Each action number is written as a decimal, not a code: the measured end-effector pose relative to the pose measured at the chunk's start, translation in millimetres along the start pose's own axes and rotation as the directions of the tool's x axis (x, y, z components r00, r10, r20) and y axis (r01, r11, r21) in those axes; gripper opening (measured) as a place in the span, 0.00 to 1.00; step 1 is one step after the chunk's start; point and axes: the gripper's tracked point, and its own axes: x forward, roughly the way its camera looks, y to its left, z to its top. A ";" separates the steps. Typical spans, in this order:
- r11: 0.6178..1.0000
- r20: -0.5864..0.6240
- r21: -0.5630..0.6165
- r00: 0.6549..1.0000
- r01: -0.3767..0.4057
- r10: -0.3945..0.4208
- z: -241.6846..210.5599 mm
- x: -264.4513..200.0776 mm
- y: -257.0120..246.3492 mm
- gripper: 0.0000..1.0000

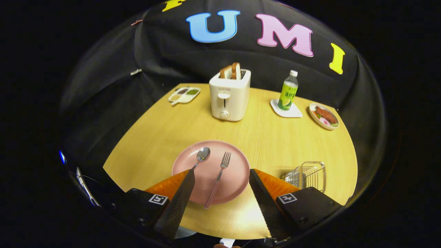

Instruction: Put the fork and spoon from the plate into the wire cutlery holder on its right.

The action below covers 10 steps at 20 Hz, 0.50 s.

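Honestly, nothing's been picked up yet, so all the risk is ahead. The gripper [222,174] is spread wide and holding nothing, hanging above the near edge of the pink plate [237,179]. The fork [219,177] lies between the fingers, handle toward the gripper and poking just past the plate's rim. The spoon [201,155] sits just beside the left finger, its handle partly hidden behind it.

What I'd worry about: both pieces lie flat and thin on a smooth plate, so the fingers could skate over them or shove them sideways. Closing on the fork at an angle might nudge the spoon too, or drag the plate along the surface [275,137].

The wire cutlery holder [308,175] is right of the right finger, close by. It looks light, so a clumsy drop could tip it or hang the tines on the wires.
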 end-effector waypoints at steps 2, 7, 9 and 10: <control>1.000 -0.087 -0.005 0.996 0.009 -0.009 -21.1 20.1 3.0 0.99; 0.999 -0.199 -0.025 0.980 0.024 -0.029 -46.6 46.7 7.4 0.99; 0.999 -0.234 -0.035 0.972 0.026 -0.034 -54.1 55.3 6.7 0.97; 0.999 -0.254 -0.036 0.967 0.024 -0.032 -58.1 58.0 7.8 0.93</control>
